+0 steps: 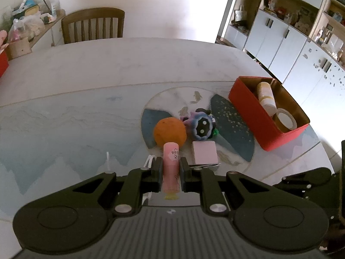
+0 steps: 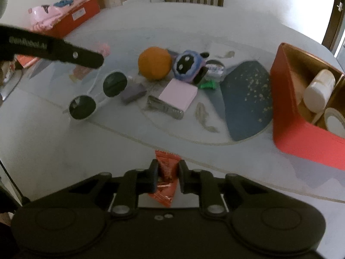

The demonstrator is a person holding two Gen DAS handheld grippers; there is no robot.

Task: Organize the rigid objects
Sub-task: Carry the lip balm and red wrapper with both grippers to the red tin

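A pink tube (image 1: 171,168) is clamped in the left gripper (image 1: 171,173); a red foil packet (image 2: 166,178) is clamped in the right gripper (image 2: 167,178). Both are held above the marble-patterned table (image 1: 86,75). A red box (image 1: 266,127) is positioned far right, a wooden chair (image 1: 93,24) at the far edge, and white cabinets (image 1: 286,47) beyond.
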